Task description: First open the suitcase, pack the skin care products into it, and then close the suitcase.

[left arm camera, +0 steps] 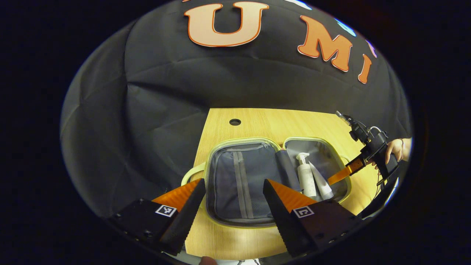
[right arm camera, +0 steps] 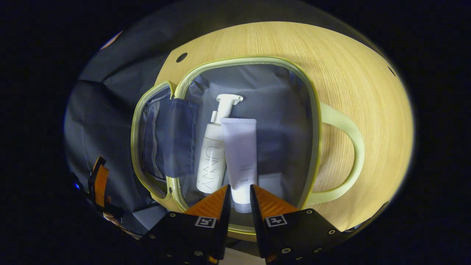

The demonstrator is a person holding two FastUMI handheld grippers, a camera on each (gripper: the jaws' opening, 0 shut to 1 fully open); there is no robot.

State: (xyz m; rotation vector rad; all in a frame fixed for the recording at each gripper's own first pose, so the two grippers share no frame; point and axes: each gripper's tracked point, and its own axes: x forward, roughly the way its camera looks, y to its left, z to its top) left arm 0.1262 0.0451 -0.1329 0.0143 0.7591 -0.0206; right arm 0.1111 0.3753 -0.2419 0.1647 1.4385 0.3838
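Open grey fabric suitcase with pale green trim lies on the wooden table, a white pump bottle inside. The right tool grips the cap end of a white squeeze tube beside that bottle: let go only once it lies flat. The left tool hangs spread wide over the suitcase's other half

From my right gripper I look down into the open grey fabric suitcase with pale green piping, lying flat on the light wooden counter, its pale green handle loop arching out to the right in this view. Inside lie a white pump bottle and, touching its right side, a white squeeze tube, both with their tops pointing away from me. My fingers stand close on either side of the tube's near end, though I cannot tell if they press on it, and the other gripper sits at the lower left edge.
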